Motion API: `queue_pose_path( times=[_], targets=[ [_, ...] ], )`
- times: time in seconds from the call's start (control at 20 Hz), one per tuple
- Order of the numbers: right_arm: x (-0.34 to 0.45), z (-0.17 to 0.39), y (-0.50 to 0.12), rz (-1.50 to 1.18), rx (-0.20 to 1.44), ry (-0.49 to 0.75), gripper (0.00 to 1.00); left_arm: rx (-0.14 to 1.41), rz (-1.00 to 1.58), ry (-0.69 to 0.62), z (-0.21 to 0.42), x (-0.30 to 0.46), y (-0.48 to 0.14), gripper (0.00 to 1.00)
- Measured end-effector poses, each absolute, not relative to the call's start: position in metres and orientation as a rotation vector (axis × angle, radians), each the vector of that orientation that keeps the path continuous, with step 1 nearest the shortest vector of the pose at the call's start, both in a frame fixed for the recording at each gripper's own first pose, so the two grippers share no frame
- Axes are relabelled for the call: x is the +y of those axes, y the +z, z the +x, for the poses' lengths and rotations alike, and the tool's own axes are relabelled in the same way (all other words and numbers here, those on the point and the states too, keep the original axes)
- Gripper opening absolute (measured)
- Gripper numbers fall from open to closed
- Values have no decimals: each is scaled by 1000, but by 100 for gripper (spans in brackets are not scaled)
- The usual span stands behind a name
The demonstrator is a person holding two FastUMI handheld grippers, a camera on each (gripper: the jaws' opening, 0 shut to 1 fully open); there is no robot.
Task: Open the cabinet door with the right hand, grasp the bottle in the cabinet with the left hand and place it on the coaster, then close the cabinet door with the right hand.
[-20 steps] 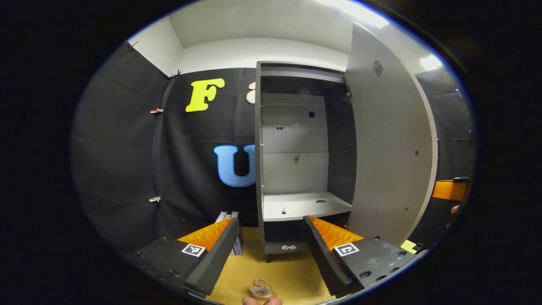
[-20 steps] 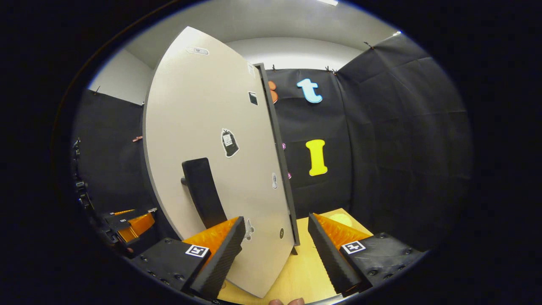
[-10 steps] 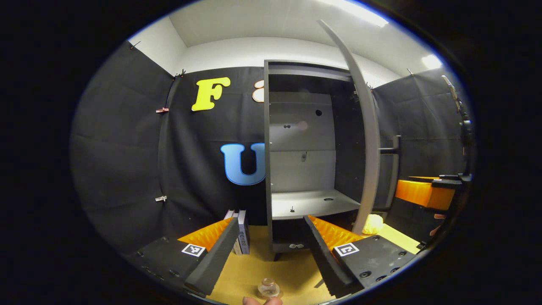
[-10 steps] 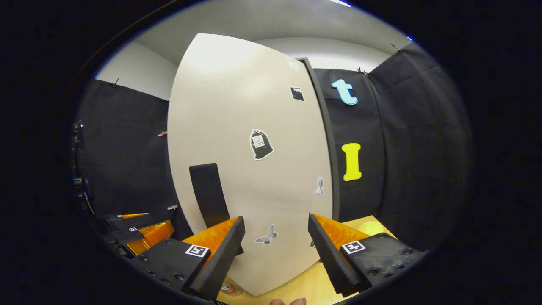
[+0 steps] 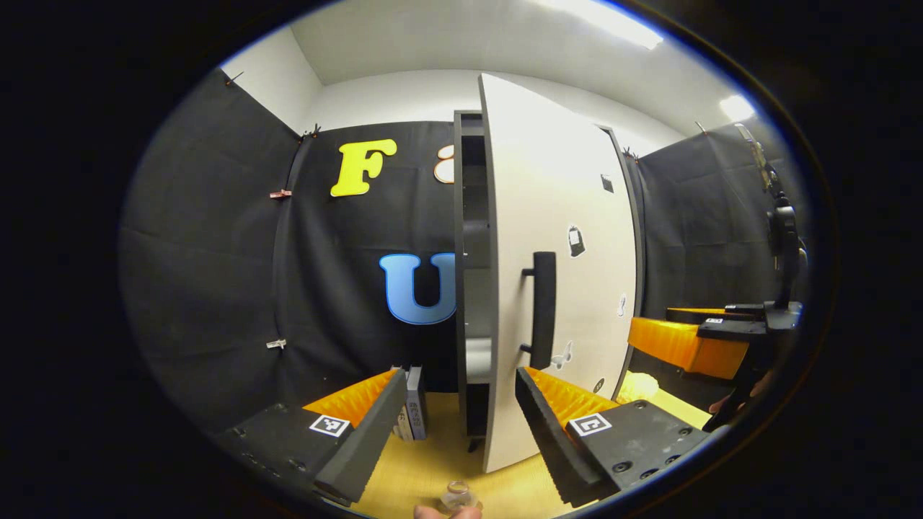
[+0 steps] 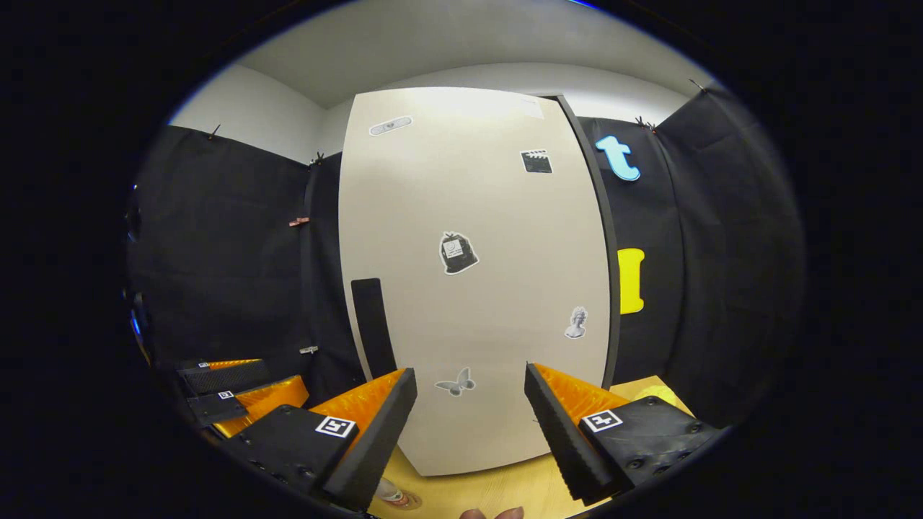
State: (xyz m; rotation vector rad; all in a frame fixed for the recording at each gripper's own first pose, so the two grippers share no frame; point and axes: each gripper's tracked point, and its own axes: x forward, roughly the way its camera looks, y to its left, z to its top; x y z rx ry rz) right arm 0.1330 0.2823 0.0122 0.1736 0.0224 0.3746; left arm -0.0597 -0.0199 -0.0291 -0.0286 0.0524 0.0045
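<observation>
1. Door status: cabinet door (image 5: 559,274) hangs nearly shut; left gripper view shows a narrow dark gap between its free edge and the cabinet (image 5: 467,274) frame, with a slice of shelf visible through it. Judgement: closing step is under way, not finished.
2. Bottle (image 5: 456,496): clear, cap up, standing on the wooden table (image 5: 433,461) at its near edge, out of the cabinet and apart from both fingers of the left gripper (image 5: 456,414). Judgement: grasp-and-place step is done. Coaster itself cannot be made out in that view; in right gripper view a reddish disc shows under the bottle (image 6: 389,493) base at the near edge, probably the coaster (image 6: 404,499), too cropped to confirm.
3. Left gripper: fingers spread wide, nothing between them.
4. Right gripper (image 6: 470,418): fingers spread wide, nothing clamped, aimed at the door's outer face (image 6: 476,288). Contact with the door cannot be told.
5. Remaining, as judged: press the door the last bit until flush with the frame.
6. View differences:
   - Left gripper view gives the gap, the handle (image 5: 542,308) standing proud in profile, books (image 5: 411,411) beside the cabinet base, a yellow object (image 5: 638,386) on the table on the door's far side, and the right gripper (image 5: 692,339) farther off.
   - Right gripper view gives the door face-on with its stickers and the handle (image 6: 373,326) as a flat dark bar near the door's left edge; the gap is not readable from here. Left gripper (image 6: 238,393) sits low at that view's left side.
</observation>
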Motion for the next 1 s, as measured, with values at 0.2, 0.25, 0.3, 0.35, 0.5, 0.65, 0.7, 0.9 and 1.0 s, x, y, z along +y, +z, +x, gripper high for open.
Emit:
queue_pose_path(
  times=[0.2, 0.25, 0.3, 0.35, 0.5, 0.65, 0.7, 0.9, 1.0],
  targets=[
    [239, 145, 14, 135, 12, 304, 98, 33, -15, -21, -52, -45, -21, 95],
    [228, 148, 16, 134, 6, 284, 98, 26, -7, -30, -50, -54, -17, 95],
    [214, 150, 17, 129, 1, 262, 98, 18, -3, -37, -48, -62, -16, 93],
    [200, 152, 17, 126, 1, 243, 98, 13, 0, -43, -46, -70, -14, 95],
    [161, 157, 14, 111, 5, 194, 98, 8, -5, -64, -43, -98, -17, 95],
    [124, 162, 13, 93, -12, 159, 97, 9, -17, -53, -37, -110, -21, 95],
    [114, 163, 11, 94, -8, 155, 98, 11, -19, -51, -36, -110, -23, 92],
    [87, 166, 9, 129, -9, 151, 98, 1, -36, -36, -31, -129, -27, 95],
    [82, 168, 8, 145, -10, 166, 98, 3, -34, -15, -30, -131, -30, 95]
  ],
)
